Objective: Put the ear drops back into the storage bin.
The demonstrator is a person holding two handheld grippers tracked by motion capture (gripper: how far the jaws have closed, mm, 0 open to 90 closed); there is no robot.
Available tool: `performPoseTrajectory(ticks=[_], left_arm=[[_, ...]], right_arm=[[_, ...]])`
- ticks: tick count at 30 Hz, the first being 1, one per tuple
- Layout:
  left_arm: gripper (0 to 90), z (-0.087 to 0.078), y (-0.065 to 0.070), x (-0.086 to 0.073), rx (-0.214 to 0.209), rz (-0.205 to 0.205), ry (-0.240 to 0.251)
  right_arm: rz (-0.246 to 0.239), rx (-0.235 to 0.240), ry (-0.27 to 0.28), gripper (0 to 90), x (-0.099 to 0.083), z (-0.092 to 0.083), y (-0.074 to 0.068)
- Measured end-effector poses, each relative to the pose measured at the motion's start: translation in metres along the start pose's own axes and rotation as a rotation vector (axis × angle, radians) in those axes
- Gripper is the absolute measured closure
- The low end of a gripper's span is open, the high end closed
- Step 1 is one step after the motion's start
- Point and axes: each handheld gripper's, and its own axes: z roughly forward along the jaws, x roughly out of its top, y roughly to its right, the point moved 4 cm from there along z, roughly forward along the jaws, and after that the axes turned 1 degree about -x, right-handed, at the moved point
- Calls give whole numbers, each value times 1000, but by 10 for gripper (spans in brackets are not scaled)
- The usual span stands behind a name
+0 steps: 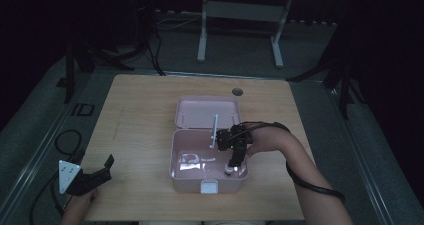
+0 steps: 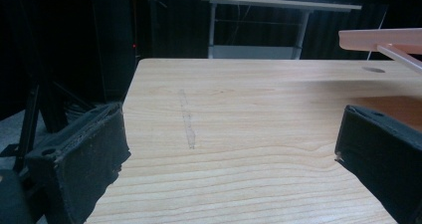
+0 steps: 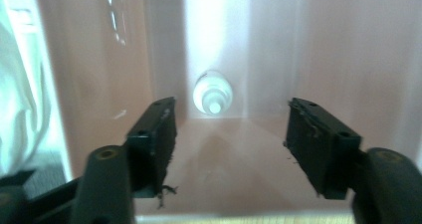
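Two black jaws of the right gripper fill the foreground of the right gripper view, spread apart with nothing between them; beyond them a small white bottle lies on the floor of the pink box, seen cap-end on.

From the high view, that gripper points down into the box, the bottle near the box's front right corner, a clear wrapped item left of it, the lid hinged open behind.

Left of the box, the left gripper rests by the table edge.

Its own view shows the jaws open over bare table, the box's lid at upper right.
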Motion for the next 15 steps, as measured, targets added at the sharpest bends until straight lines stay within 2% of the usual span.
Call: performPoseTrajectory(ticks=[5, 10, 12, 15], left_arm=[[4, 0, 0, 0, 1, 0, 1], [4, 0, 0, 0, 1, 2, 0], [4, 0, 0, 0, 1, 2, 0], [4, 0, 0, 0, 2, 1, 0]], right_arm=[[6, 12, 68, 230, -11, -16, -1], [12, -25, 98, 185, -25, -27, 0], [27, -23, 117, 178, -32, -32, 1], [43, -56, 123, 170, -44, -35, 3]])
